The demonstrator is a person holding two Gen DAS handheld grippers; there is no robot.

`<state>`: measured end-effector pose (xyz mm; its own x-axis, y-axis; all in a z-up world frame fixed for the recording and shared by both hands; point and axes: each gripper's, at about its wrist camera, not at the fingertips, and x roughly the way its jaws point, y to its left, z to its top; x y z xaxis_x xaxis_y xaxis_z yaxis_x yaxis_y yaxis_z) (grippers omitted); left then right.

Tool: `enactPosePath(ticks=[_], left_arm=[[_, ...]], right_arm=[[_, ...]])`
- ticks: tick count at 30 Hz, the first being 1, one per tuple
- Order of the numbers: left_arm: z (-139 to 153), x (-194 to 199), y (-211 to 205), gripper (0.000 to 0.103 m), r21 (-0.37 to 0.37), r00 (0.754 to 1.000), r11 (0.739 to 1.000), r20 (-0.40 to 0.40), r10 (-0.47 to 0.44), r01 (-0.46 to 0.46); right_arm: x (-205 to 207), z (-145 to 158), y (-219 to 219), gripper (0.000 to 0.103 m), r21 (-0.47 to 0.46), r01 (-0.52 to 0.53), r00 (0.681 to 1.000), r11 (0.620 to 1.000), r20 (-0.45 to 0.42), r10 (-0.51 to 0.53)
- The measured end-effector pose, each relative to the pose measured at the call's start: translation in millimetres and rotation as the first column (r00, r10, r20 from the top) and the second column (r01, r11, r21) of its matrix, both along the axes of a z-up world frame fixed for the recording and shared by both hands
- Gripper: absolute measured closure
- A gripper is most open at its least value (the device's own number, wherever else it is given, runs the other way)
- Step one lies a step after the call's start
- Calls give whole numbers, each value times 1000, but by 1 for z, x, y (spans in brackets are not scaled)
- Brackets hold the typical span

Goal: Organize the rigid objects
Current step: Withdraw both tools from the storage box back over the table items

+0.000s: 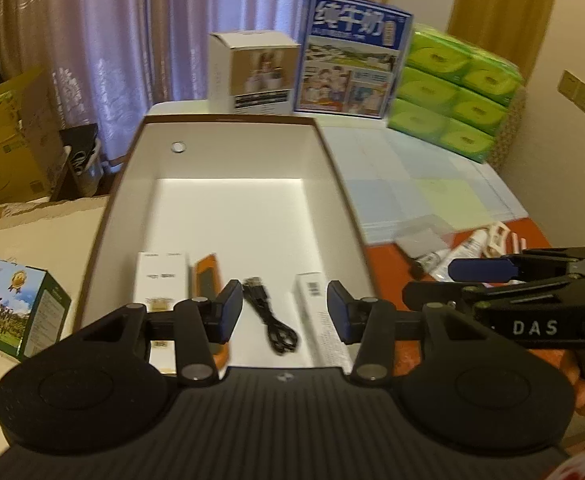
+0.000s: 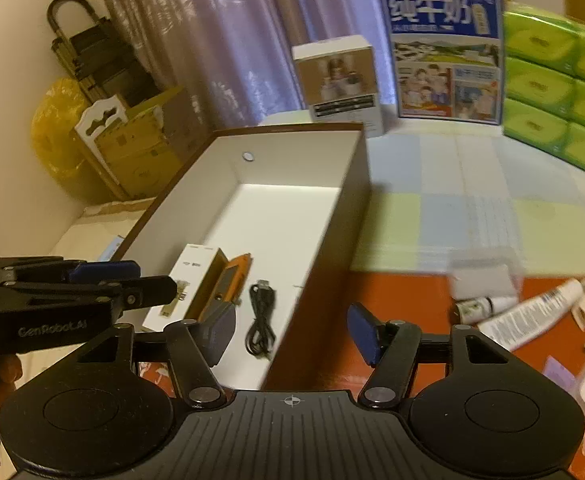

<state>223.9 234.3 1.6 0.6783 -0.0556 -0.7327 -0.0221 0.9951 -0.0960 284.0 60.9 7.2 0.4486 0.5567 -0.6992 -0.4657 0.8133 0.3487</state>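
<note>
We hover both grippers above the white-lined storage box point(image 1: 228, 208), and both are empty. The left gripper point(image 1: 284, 312) has its jaws apart with nothing between the pads; the right gripper point(image 2: 292, 330) stands wider apart, also bare.

Already in the box, at the near end: a white carton point(image 1: 158, 276) at nine o'clock, an orange case point(image 1: 206, 280) beside it, a black USB cable point(image 1: 268, 316) in the middle, and a second white carton with a barcode point(image 1: 312, 296) at three o'clock against the wall.

More to sort lies outside on the worktop point(image 2: 432, 216), at three o'clock of the box: a white tube point(image 2: 532, 314) and a small bottle point(image 2: 478, 306) on the red mat point(image 2: 404, 292). We judge the next pick is there; we should come in square to the tube's long side and close across its middle so it does not roll.

Readable writing: "DAS" on one gripper, "GenRobot.AI" on the other, and "纯牛奶" on the blue milk carton point(image 2: 444, 56) at twelve o'clock.
</note>
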Motion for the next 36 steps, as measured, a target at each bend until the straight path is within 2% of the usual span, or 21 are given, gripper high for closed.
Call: enactPosePath(ticks=[3,16,24,36], left_arm=[[2,-8,-16,56,-7,1000,1000,7,-30,30],[-5,-23,-87,56,-27,990,990,-25,-140,139],[-14,-14,-136,56,-39,975,976,-49,-215,213],[-39,14,-206,56,-37,942,948,-107,-318,316]], right_arm=[[-7,1,-18,43,0,22,1000,1000,0,-22],[-33,-5,-92,43,-14,115,992,993,-44,-116],[-38,-8,-143,43,-36,187,980,982,-68,-189],[-34,-23,-219,43,-80,314,939,946,-122,-322]])
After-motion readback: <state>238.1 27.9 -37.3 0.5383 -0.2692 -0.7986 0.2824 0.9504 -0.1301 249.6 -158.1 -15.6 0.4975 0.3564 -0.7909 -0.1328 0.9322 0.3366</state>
